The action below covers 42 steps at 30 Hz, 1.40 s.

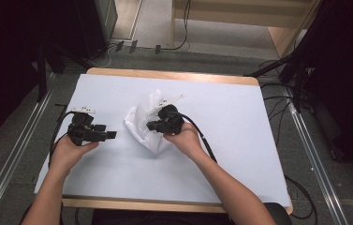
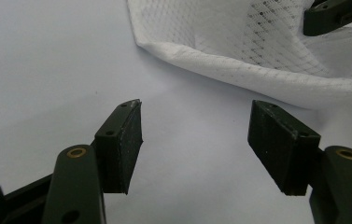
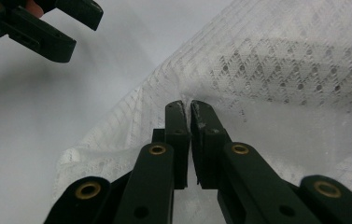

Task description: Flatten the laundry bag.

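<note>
The mesh cloth (image 3: 276, 60) is pinched by the nearly closed right gripper (image 3: 190, 106); the wide-open, empty left gripper (image 2: 197, 135) should be closed on the near hem.

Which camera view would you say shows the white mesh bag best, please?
The high view: the whole white mesh bag lies crumpled mid-table, the right gripper on it. The right gripper view shows its weave pinched between shut jaws; the left gripper view shows one folded edge beyond the open left gripper.
</note>
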Available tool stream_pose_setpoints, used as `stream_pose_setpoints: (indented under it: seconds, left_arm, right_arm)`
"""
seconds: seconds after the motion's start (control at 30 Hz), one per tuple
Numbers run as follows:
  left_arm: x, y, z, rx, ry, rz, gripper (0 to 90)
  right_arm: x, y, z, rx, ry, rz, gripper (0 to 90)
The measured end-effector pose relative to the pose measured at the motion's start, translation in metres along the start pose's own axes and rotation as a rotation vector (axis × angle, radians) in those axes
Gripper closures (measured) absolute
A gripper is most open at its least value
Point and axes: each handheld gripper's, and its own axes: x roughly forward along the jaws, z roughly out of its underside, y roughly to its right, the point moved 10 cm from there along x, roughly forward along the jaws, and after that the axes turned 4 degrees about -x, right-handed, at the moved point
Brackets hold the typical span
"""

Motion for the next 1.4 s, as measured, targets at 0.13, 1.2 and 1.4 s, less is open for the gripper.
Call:
stream_pose_setpoints:
  seconds: [0.13, 1.2, 1.4]
  left_arm:
    - [0.001, 0.001, 0.0, -0.004, 0.0, 0.002, 35.9]
    - [-0.009, -0.006, -0.006, -0.017, 0.01, -0.004, 36.3]
    - [-0.01, -0.007, -0.006, -0.02, 0.013, -0.006, 36.3]
  right_arm:
    - [-0.006, 0.002, -0.004, 0.0, 0.021, -0.001, 75.8]
    - [-0.014, 0.055, 0.027, 0.116, -0.068, 0.114, 90.0]
    - [-0.003, 0.035, 0.008, 0.073, -0.048, 0.087, 90.0]
